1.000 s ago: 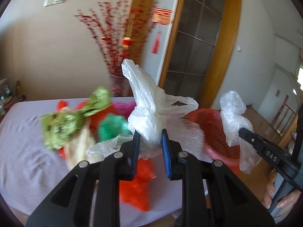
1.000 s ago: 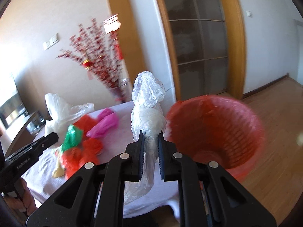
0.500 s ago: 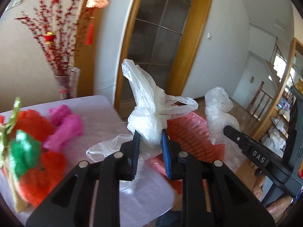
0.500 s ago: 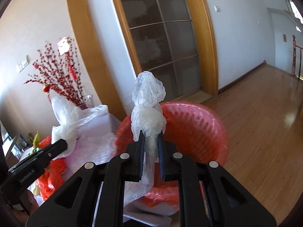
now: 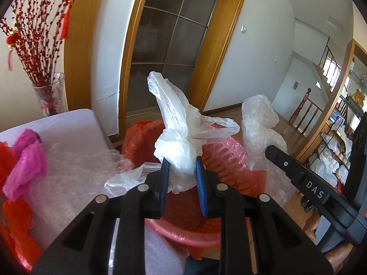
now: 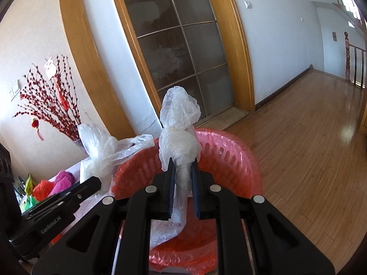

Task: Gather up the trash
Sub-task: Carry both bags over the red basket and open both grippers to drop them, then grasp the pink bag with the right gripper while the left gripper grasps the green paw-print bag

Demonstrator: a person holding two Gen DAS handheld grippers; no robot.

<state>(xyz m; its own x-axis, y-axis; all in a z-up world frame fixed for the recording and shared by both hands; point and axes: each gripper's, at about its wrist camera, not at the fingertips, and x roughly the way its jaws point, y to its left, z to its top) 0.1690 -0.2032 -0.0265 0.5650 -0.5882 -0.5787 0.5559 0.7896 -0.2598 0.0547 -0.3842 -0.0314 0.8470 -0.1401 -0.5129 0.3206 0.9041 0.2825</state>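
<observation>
My left gripper (image 5: 182,168) is shut on a crumpled white plastic bag (image 5: 179,128), held just above the near rim of a red slotted basket (image 5: 231,167) lined with red plastic. My right gripper (image 6: 182,171) is shut on a wad of clear plastic wrap (image 6: 180,126) and holds it over the same red basket (image 6: 229,158). In the left wrist view the clear wrap (image 5: 259,126) hangs at the right, over the basket. The white bag (image 6: 103,149) shows at the left of the right wrist view, ahead of the left gripper's finger.
A table with a pale cloth (image 5: 66,123) at the left carries pink bags (image 5: 27,160), red bags (image 5: 13,220) and clear bubble wrap (image 5: 75,167). A glass vase of red branches (image 5: 49,96) stands at its far corner. Wooden floor (image 6: 309,151) spreads right of the basket.
Both grippers swung right, away from the table's pile of bags, and now hold their plastic over the red basket. The basket looms larger and closer; grips unchanged.
</observation>
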